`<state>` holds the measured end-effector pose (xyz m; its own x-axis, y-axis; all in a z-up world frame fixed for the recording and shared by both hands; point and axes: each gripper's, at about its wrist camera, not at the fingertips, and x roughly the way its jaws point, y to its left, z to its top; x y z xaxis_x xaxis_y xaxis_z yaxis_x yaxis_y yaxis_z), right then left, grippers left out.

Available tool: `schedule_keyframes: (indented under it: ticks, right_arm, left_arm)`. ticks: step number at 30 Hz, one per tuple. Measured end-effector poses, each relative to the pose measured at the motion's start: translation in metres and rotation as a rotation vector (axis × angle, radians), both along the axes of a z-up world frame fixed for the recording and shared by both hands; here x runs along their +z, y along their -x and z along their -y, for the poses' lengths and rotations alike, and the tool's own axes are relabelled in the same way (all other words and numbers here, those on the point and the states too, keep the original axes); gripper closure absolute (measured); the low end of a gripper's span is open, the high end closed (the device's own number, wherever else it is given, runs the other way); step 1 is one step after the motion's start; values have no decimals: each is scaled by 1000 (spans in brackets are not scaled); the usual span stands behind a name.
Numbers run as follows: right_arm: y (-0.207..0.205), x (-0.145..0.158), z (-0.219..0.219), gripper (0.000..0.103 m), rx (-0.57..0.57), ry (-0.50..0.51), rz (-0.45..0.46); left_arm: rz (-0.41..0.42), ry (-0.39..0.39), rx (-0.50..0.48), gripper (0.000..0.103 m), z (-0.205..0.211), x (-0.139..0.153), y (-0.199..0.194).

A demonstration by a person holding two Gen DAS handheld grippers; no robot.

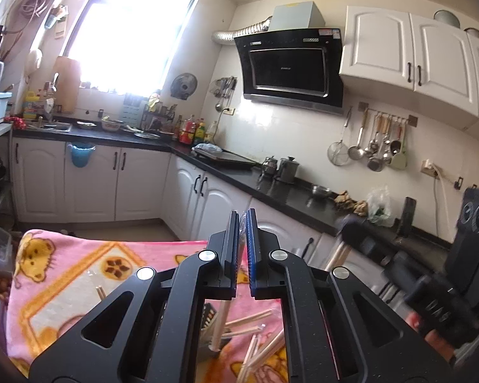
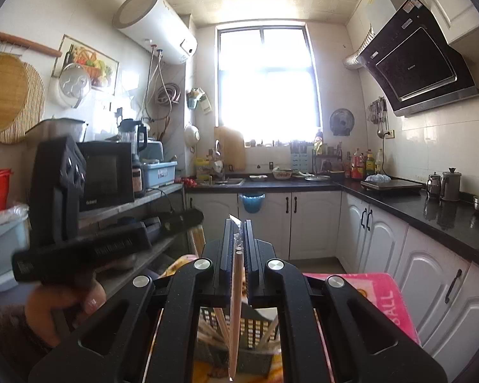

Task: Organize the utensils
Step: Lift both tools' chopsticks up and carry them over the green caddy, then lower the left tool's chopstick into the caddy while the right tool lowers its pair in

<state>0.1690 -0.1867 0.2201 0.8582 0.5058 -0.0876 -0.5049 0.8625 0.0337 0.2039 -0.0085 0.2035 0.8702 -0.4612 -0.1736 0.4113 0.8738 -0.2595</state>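
My left gripper [image 1: 243, 223] is shut on a wrapped pair of chopsticks [image 1: 220, 322] that hangs down below the fingers over the pink blanket [image 1: 64, 271]. Several more wooden chopsticks [image 1: 258, 348] lie loose on the blanket. My right gripper [image 2: 238, 233] is shut on another wrapped pair of chopsticks [image 2: 236, 303], held upright over a dark slotted utensil basket [image 2: 255, 332] that holds several chopsticks. The right gripper also shows blurred at the right of the left wrist view [image 1: 351, 223]. The left gripper shows blurred at the left of the right wrist view [image 2: 188, 217].
A black L-shaped counter [image 1: 271, 188] with white cabinets runs along the back and right, carrying pots, bottles and a stove tray. Hanging ladles [image 1: 376, 146] are on the wall. A shelf with a microwave [image 2: 105, 172] stands at the left.
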Motion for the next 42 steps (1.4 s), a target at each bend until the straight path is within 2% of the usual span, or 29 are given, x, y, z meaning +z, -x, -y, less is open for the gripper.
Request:
schedule_keyframes:
  ticks: [6, 12, 26, 37, 42]
  right_arm:
    - [-20, 10, -5, 97, -11, -5, 13]
    - [-43, 4, -13, 97, -23, 3, -6]
    - [-87, -31, -27, 97, -46, 10, -58]
    - [-97, -61, -39, 97, -47, 31, -64]
    - [-102, -73, -41, 97, -53, 34, -105]
  left_arm:
    - [-31, -5, 35, 101, -4, -7, -23]
    - [-56, 18, 68, 101, -11, -21, -40]
    - [-94, 10, 95, 100, -9, -65, -55]
    - [-118, -21, 94, 100, -6, -86, -55]
    - [-134, -23, 95, 100, -9, -93, -54]
